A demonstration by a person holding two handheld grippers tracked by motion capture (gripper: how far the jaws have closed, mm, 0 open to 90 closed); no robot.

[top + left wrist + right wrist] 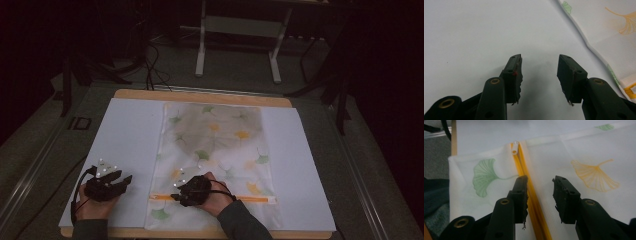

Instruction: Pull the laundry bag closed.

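Leaf-print bag (215, 150) flat on white sheet (125, 135), long axis running away from person, yellow zipper (529, 185) across near end, right gripper (540, 185) open above zipper, left gripper (540, 65) open, empty, beside bag.

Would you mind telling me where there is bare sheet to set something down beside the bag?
Two free strips of white sheet flank the leaf-print bag: the one at its right edge is bare throughout; the left one is bare beyond the left gripper. The near middle is crowded: the right gripper hovers over the yellow zipper.
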